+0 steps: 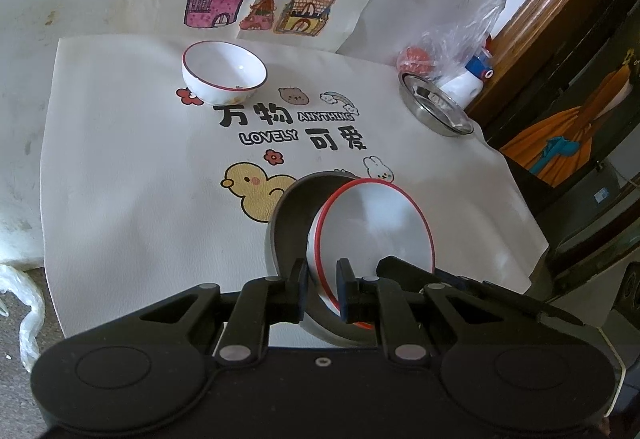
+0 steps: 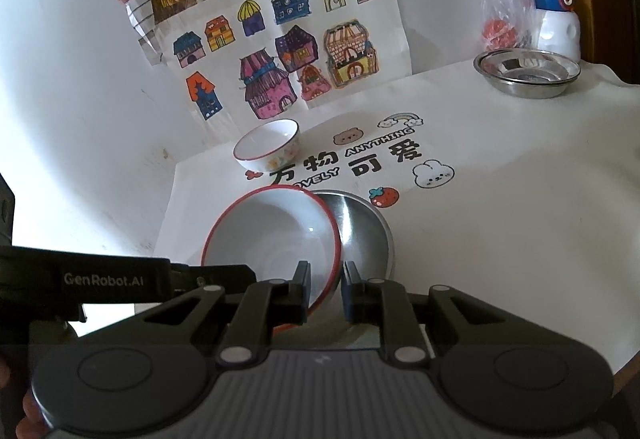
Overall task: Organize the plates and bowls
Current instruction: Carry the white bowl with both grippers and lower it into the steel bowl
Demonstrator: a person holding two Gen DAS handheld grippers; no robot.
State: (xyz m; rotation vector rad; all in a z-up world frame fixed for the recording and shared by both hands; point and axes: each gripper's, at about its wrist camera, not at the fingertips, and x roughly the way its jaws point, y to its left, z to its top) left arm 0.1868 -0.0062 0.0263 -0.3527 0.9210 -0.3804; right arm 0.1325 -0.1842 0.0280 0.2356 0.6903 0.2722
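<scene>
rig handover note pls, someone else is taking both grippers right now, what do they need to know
Left gripper: shut on the rim of the red-rimmed bowl.
Right gripper: shut on the same bowl's rim from the other side.
The red-rimmed bowl sits tilted inside the steel bowl at the near edge of the printed mat.
Small white bowl stands alone at the mat's far side; steel dish at the far right corner.
Done: one bowl nearly nested. Left: settle it, release, gather the other two.

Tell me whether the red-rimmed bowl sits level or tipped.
Tipped. The red-rimmed bowl leans inside the steel bowl, its rim slanted, with both grippers' jaws clamped on its rim.
</scene>
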